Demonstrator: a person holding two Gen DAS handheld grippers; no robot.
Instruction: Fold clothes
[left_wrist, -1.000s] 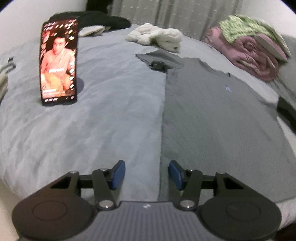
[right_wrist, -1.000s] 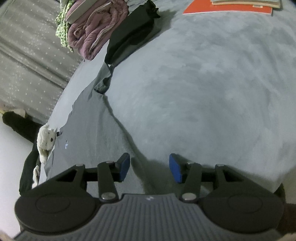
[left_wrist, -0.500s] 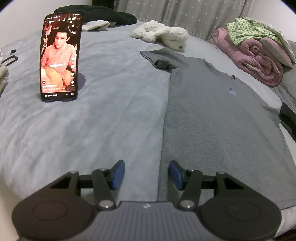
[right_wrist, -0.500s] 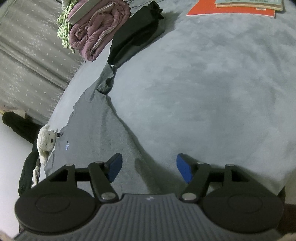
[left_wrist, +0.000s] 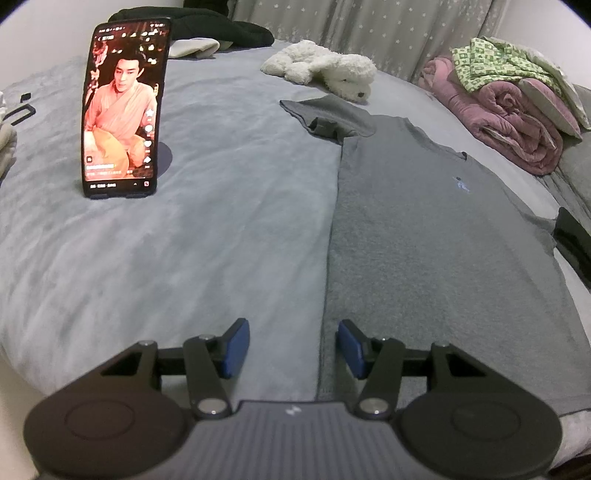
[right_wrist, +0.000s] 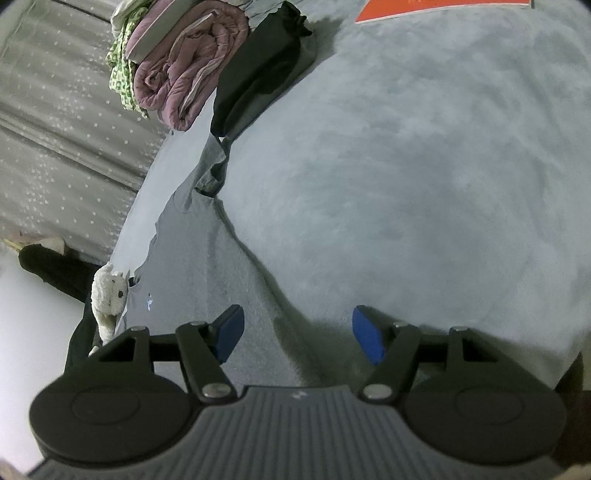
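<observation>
left gripper (left_wrist: 291, 345) open, right gripper (right_wrist: 297, 334) just widened, empty

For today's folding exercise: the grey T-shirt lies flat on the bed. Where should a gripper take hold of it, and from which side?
Probably the T-shirt is best gripped at the bottom hem corners nearest the open grippers, left and right, coming from the bed's near edge. It lies flat, hem towards them; side edges run straight, so the corners offer free fabric to pinch.

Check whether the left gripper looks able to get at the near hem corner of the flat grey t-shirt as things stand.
Probably yes: the left gripper hangs with open, empty jaws just over the flat grey t-shirt, whose left edge runs between them, and nothing lies in the way.
</observation>
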